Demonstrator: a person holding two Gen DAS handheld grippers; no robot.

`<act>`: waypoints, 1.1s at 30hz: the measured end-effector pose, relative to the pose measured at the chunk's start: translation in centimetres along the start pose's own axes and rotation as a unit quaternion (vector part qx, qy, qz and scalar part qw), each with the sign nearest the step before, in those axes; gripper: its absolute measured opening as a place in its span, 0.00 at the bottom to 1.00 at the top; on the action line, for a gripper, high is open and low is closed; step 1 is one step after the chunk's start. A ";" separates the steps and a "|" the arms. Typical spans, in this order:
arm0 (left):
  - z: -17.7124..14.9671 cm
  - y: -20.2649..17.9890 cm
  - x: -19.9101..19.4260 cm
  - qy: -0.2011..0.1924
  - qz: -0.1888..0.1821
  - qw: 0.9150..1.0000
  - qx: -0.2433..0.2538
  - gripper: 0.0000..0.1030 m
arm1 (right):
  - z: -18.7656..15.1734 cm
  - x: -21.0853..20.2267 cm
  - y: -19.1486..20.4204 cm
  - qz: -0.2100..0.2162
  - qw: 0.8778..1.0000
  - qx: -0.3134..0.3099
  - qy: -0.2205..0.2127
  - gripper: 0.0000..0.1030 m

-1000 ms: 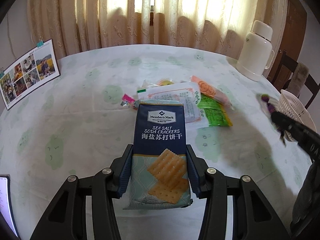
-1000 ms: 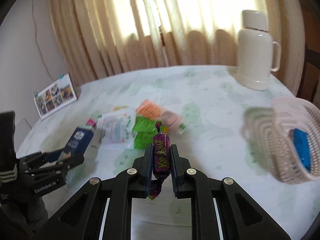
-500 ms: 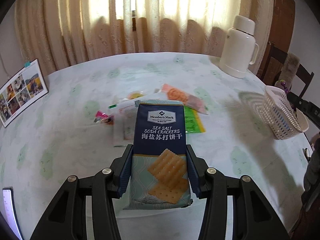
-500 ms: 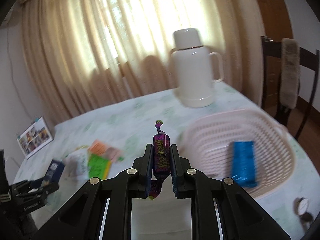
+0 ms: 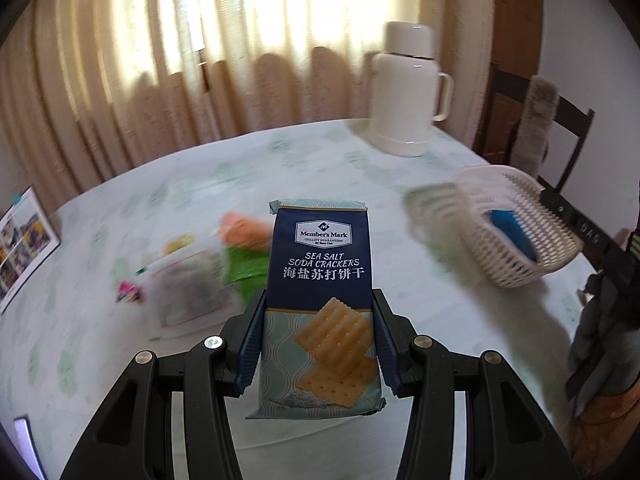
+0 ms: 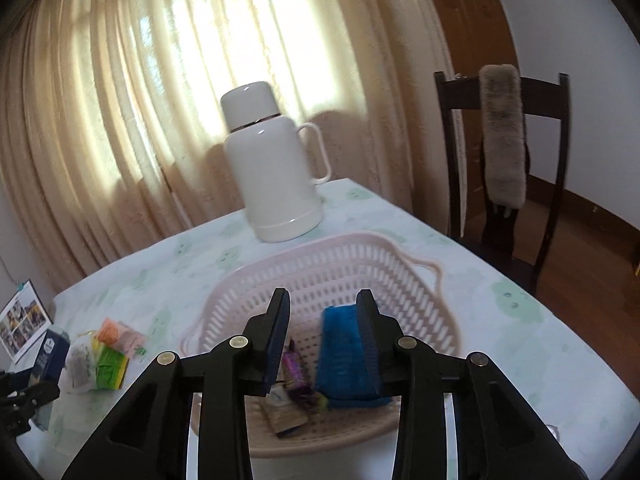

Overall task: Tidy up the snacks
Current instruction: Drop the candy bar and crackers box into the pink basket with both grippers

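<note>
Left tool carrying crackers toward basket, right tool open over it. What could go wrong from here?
1. The open right tool hangs over the pink slotted plastic basket; the incoming left tool may collide with it.
2. The tall navy soda cracker pack is gripped low; it may tip against the rim.

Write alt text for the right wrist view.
The open right gripper hovers over a pale pink basket that holds a purple candy, a blue packet and a brown packet. A white thermos stands behind on the table.
</note>
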State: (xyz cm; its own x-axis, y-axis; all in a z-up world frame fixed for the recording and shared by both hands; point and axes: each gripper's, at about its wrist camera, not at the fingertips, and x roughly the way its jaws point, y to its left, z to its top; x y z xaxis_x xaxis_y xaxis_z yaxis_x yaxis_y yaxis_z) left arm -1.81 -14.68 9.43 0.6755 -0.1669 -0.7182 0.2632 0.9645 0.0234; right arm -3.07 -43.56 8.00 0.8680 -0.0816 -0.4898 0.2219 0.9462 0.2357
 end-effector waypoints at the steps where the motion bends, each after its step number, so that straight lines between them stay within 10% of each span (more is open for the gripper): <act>1: 0.4 -0.9 0.2 -0.001 -0.006 1.000 0.006 0.44 | -0.1 -0.2 -0.2 -0.002 1.000 0.003 -0.003 0.35; 24: 6.1 -14.3 5.1 0.025 -0.142 0.986 0.087 0.45 | -0.1 -2.4 -3.8 -0.046 0.994 0.086 -0.055 0.43; 33: 6.6 -14.2 5.2 0.011 -0.150 0.986 0.070 0.67 | -0.2 -2.5 -4.1 -0.054 0.992 0.095 -0.058 0.47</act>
State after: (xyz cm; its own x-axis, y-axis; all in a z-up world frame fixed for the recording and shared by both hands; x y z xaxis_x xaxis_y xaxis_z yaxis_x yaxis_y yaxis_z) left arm 2.48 -30.62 9.92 0.5375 -0.4341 -0.7230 0.5425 0.8344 -0.0976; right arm -6.26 -47.19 8.10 0.8776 -0.2247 -0.4235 0.3859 0.8552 0.3461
